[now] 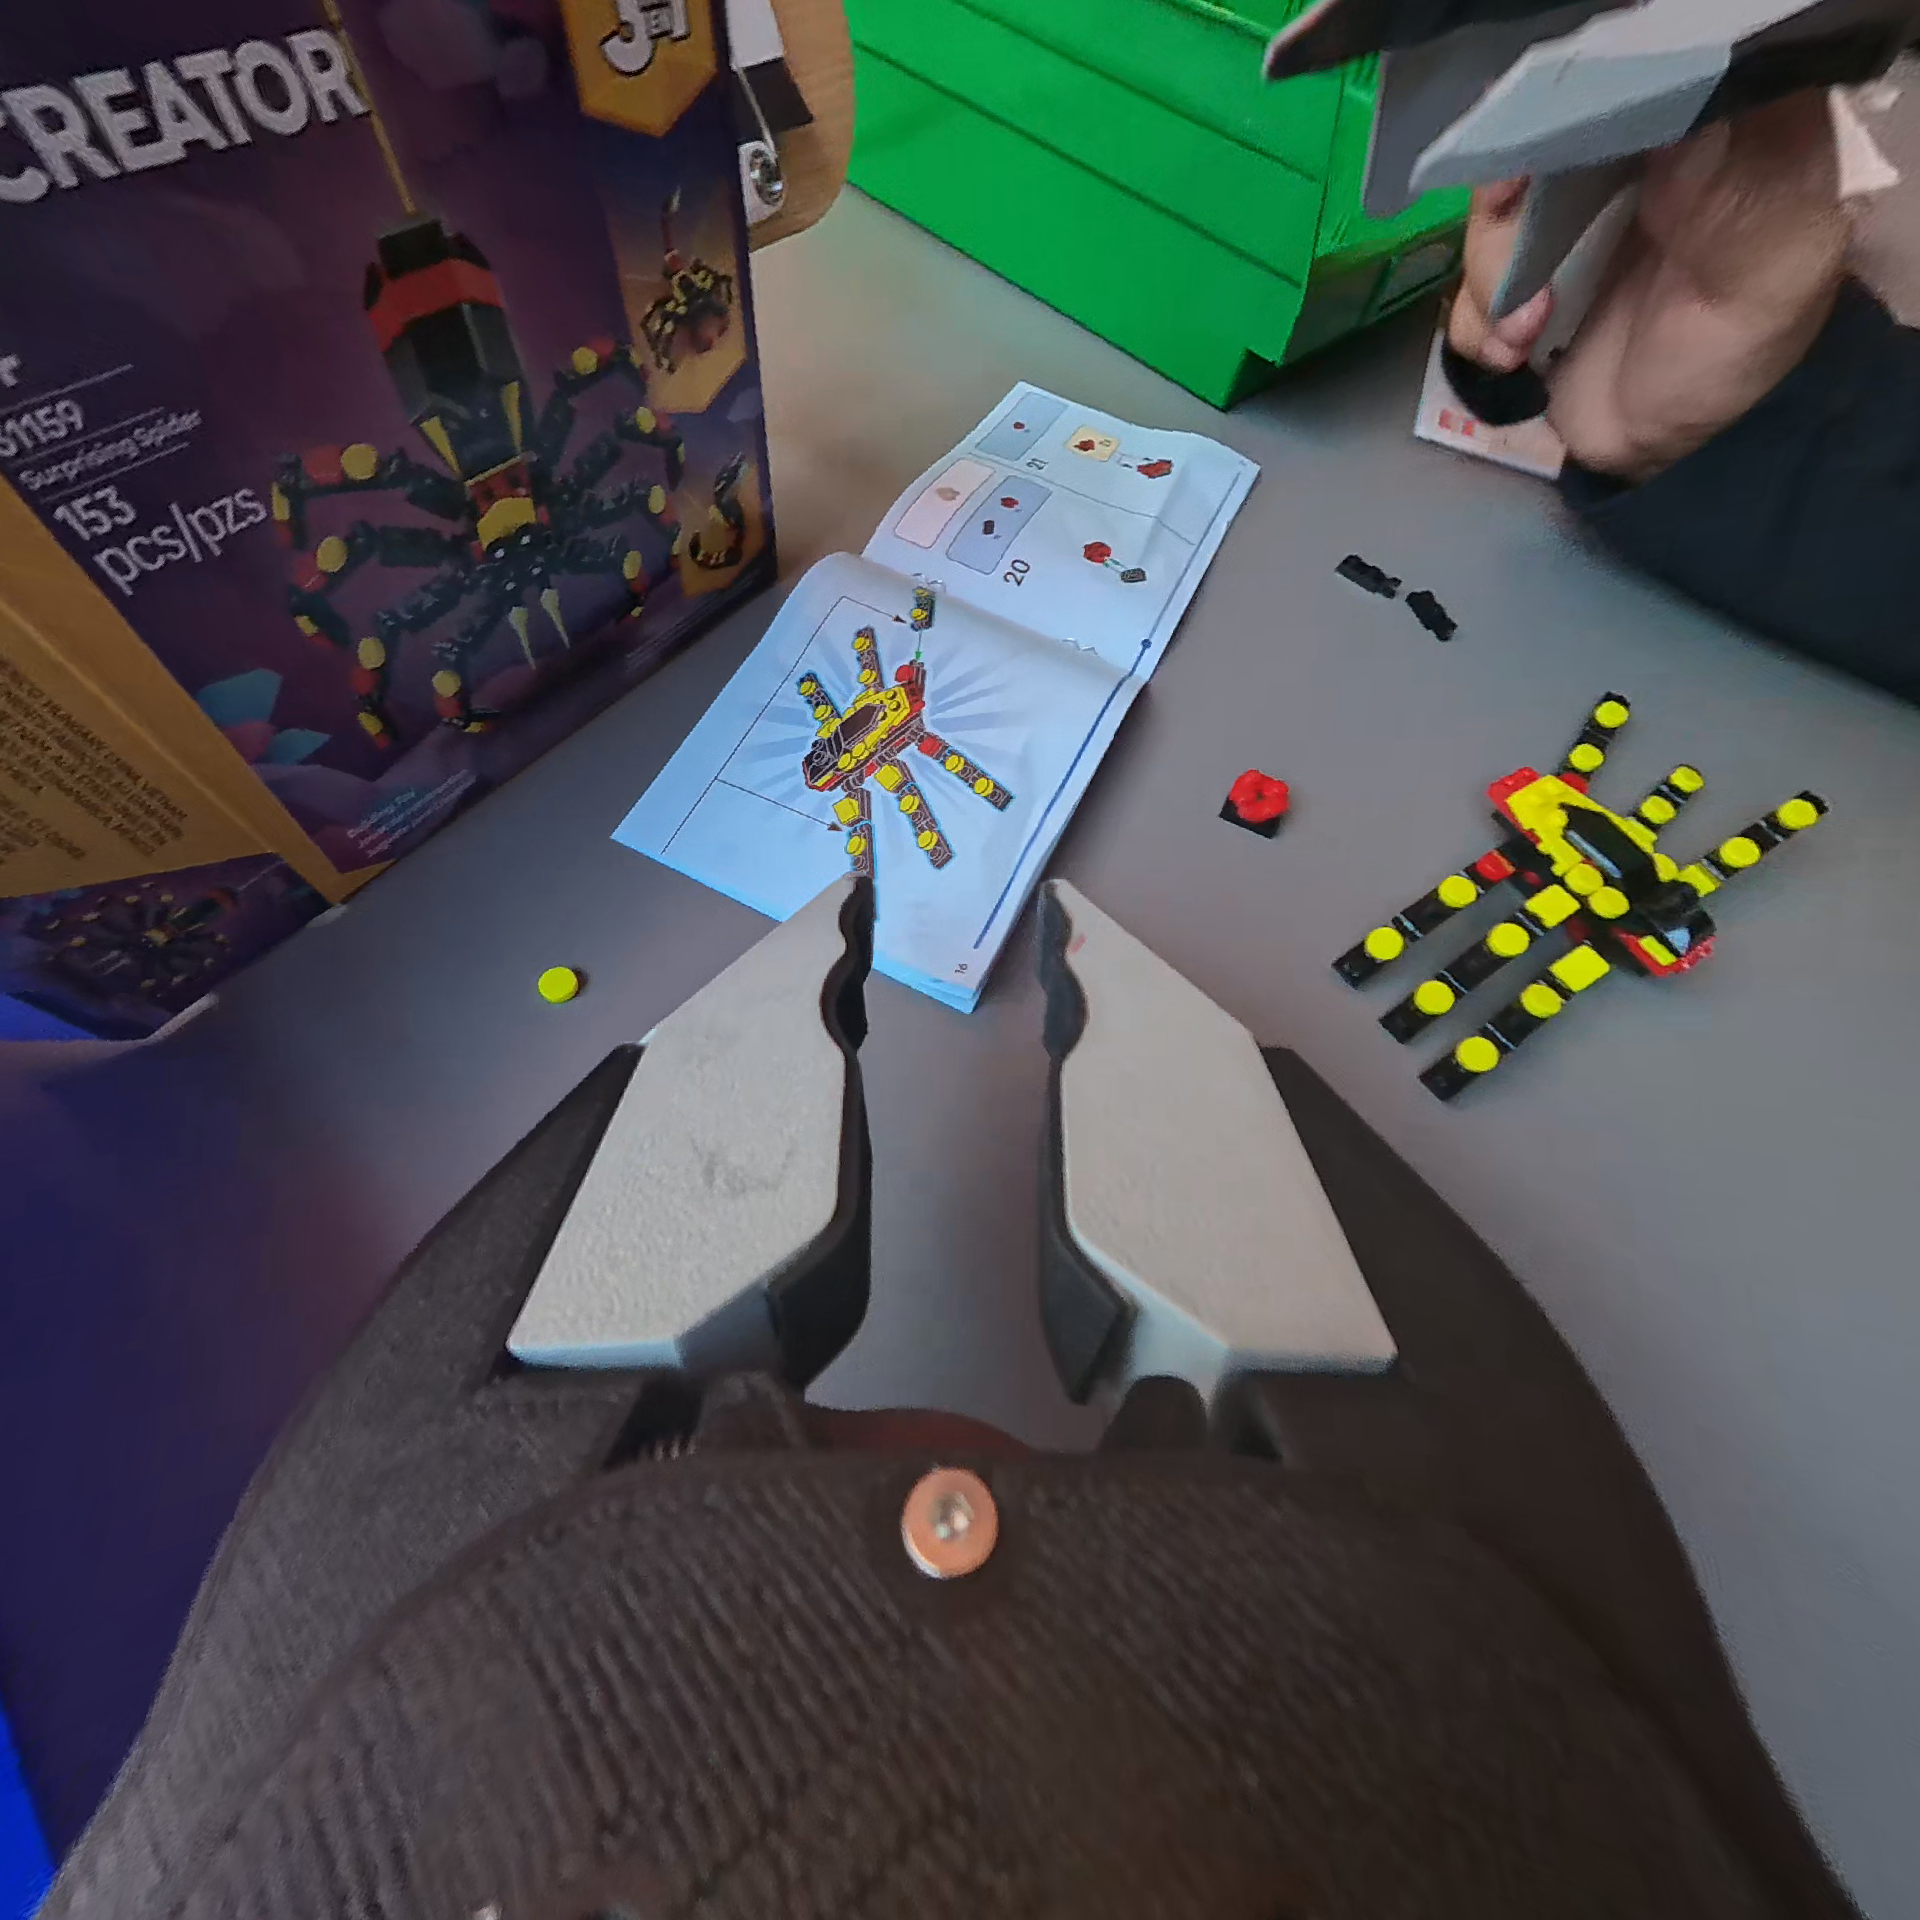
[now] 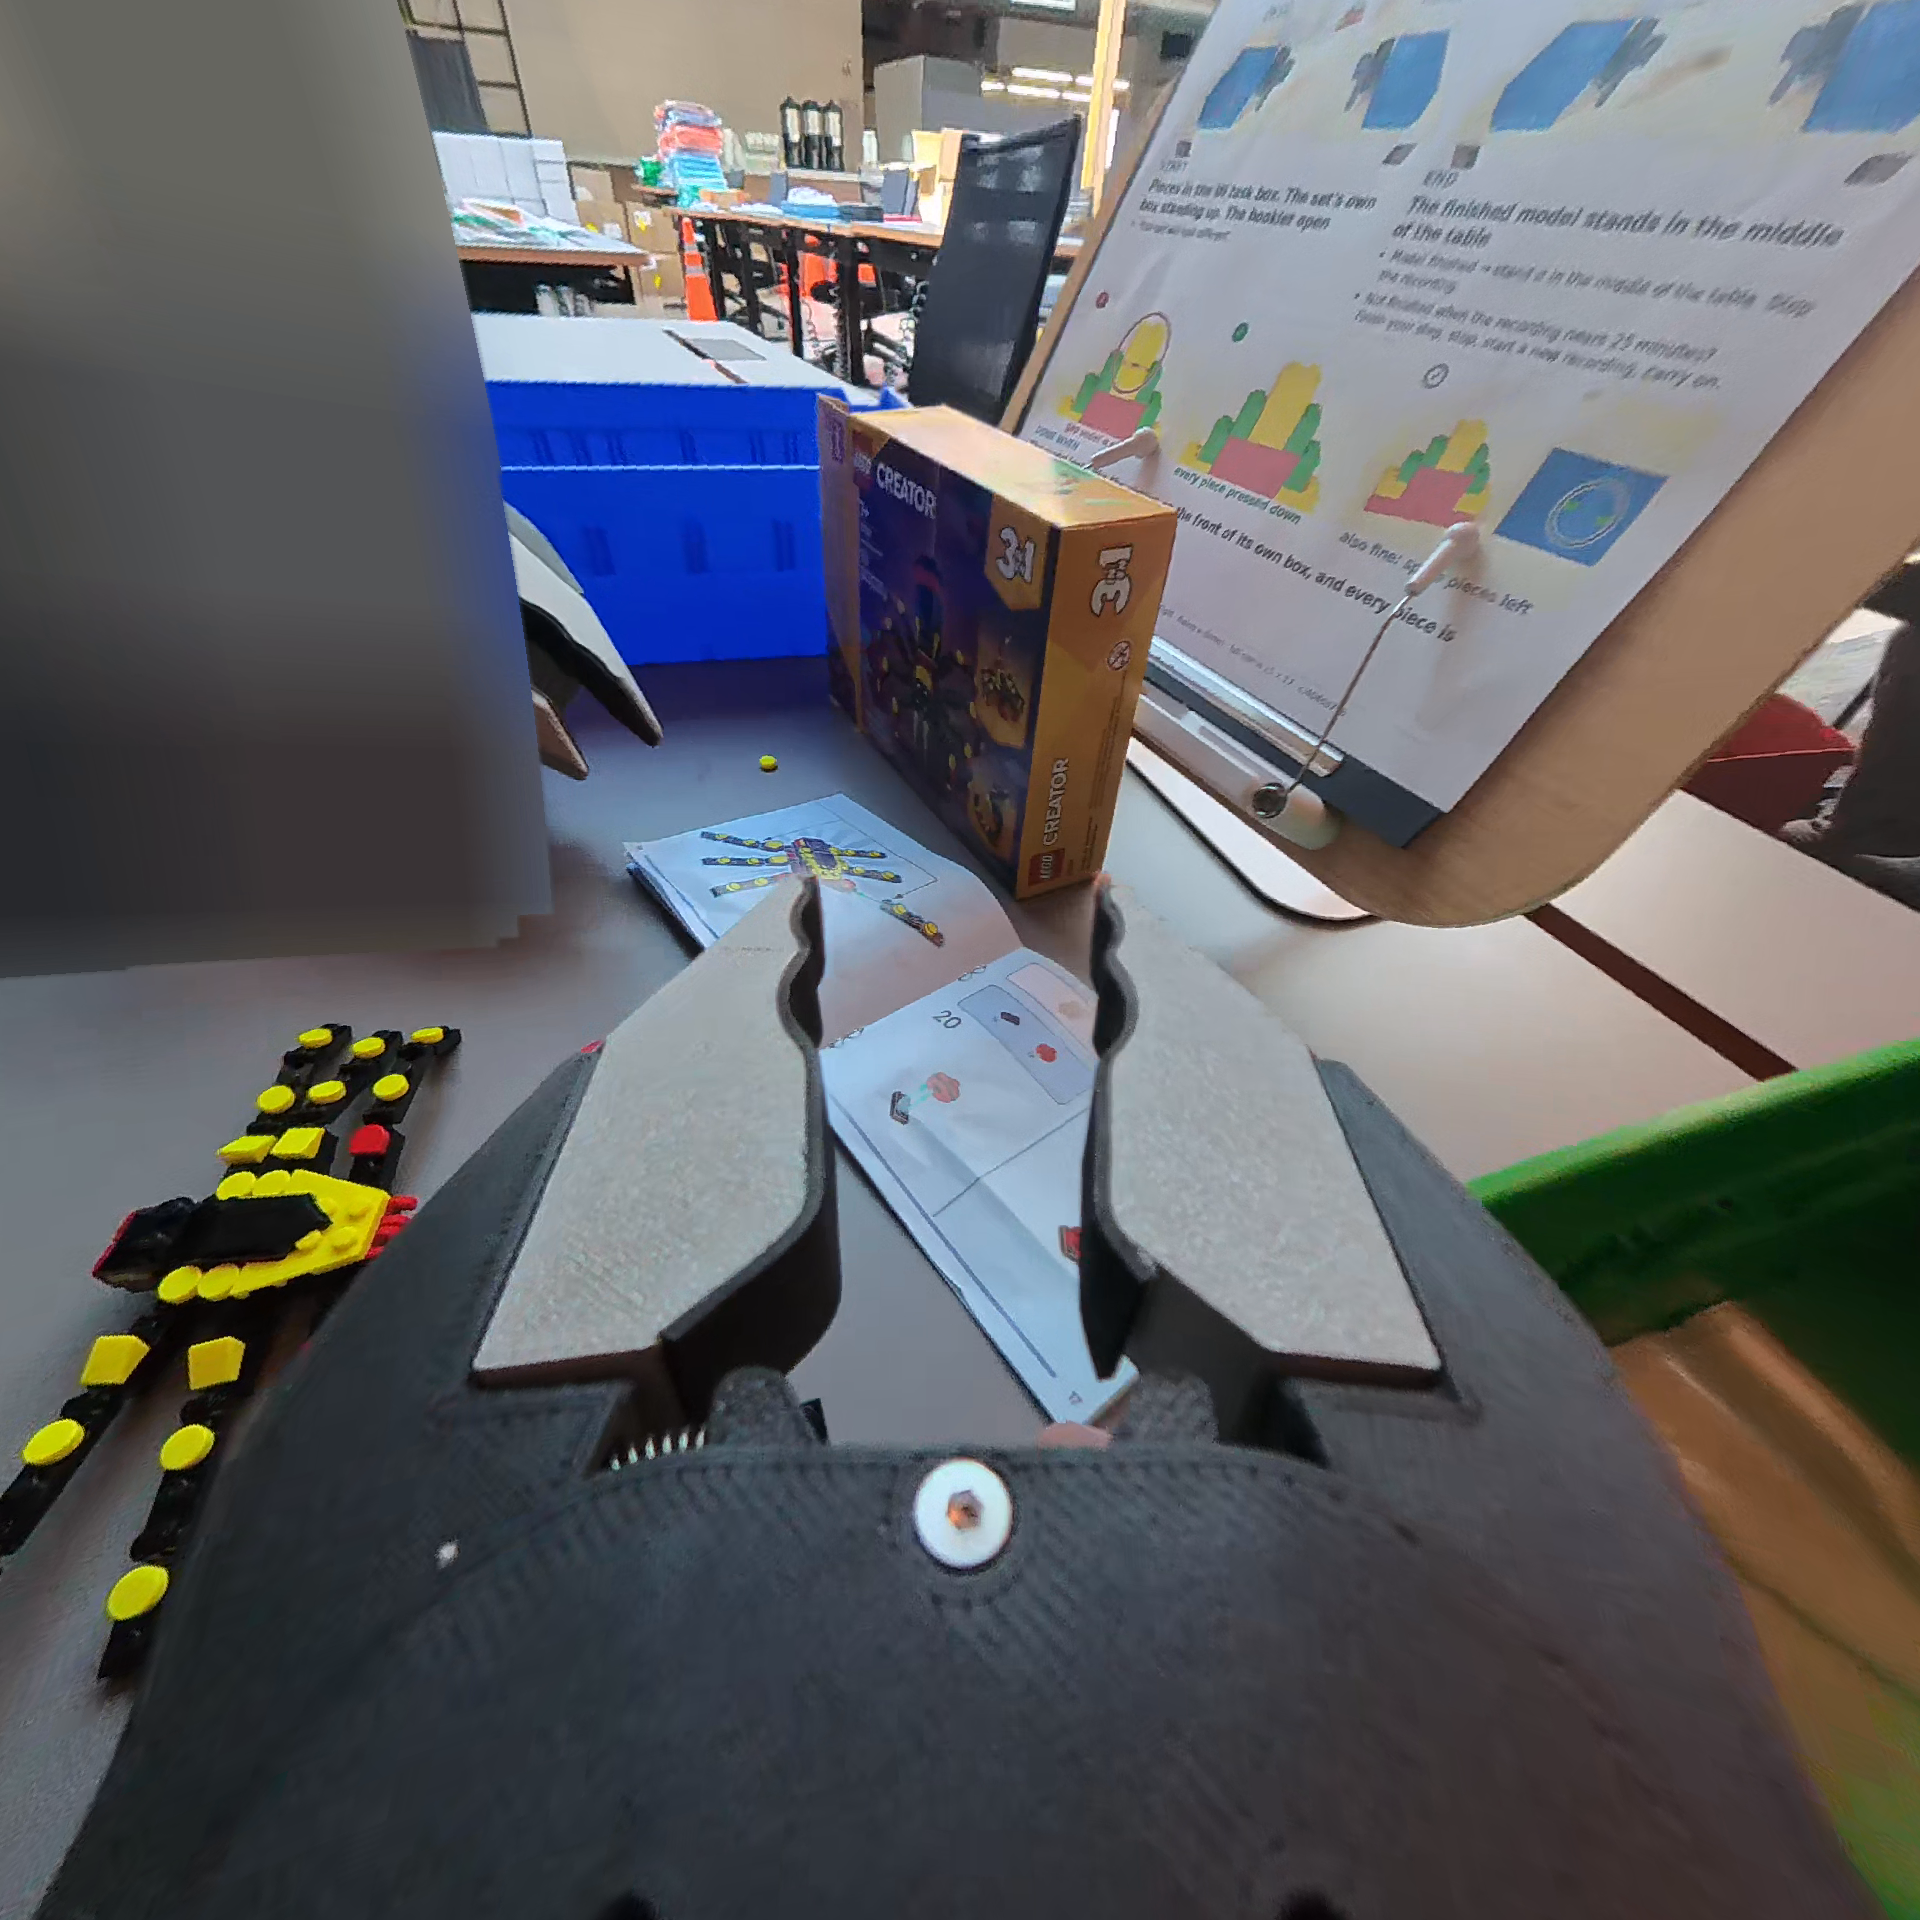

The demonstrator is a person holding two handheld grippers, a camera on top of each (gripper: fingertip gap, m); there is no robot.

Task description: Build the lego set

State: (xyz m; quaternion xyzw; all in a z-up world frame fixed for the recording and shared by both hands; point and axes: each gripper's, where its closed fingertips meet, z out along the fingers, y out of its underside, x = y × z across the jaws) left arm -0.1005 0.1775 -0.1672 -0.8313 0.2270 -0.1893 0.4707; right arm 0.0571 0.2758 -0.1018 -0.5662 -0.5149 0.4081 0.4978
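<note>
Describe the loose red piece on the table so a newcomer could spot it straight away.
Start at the open booklet lying flat on the grey table, and look toward the yellow-and-black spider model. In the bare gap between them sits the red piece, alone and touching nothing. It is a red flower-like top on a black base, unlike the two all-black bits farther back.

Writing shows on purple-yellow cardboard set box (image 1: 364,416) at 10 o'clock, light-blue paper booklet (image 1: 1039,623) at 12, and white printed sheet (image 2: 1507,343) on wooden stand at 1; wording not repeated.
</note>
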